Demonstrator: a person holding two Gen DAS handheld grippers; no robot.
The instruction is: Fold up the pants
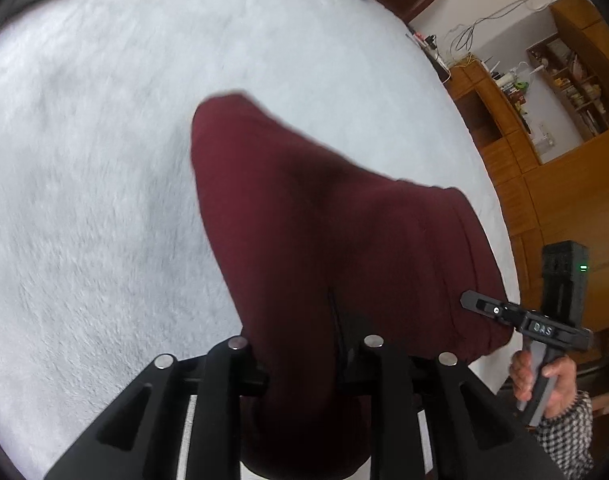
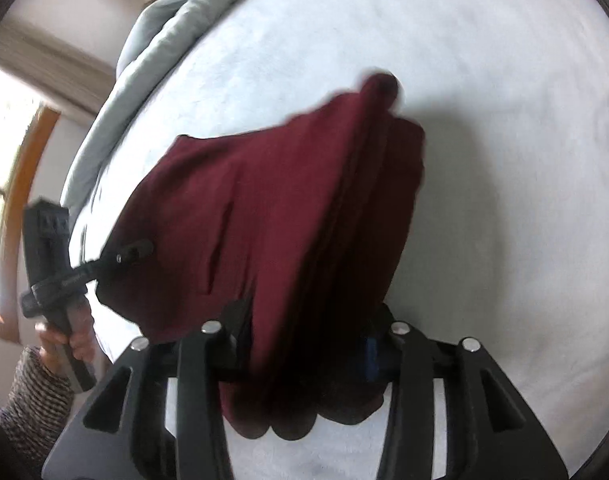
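Observation:
Dark red pants (image 1: 324, 220) hang folded over a white fuzzy bed (image 1: 104, 160), held up between both grippers. In the left wrist view, cloth runs down between the fingers of my left gripper (image 1: 304, 356), which is shut on it. My right gripper (image 1: 478, 305) pinches the waistband edge at the right, with a hand on its handle. In the right wrist view, a thick bunch of the pants (image 2: 264, 200) fills my right gripper (image 2: 304, 344), which is shut on it. The left gripper (image 2: 138, 250) grips the cloth's left edge. Both sets of fingertips are hidden by cloth.
A grey duvet (image 2: 152, 52) is heaped along the far side of the bed (image 2: 504, 160). Wooden cabinets and shelves (image 1: 564, 140) stand beyond the bed's right edge. A bright window (image 2: 0, 160) is at the left. A sleeved hand (image 2: 64, 340) holds the left gripper.

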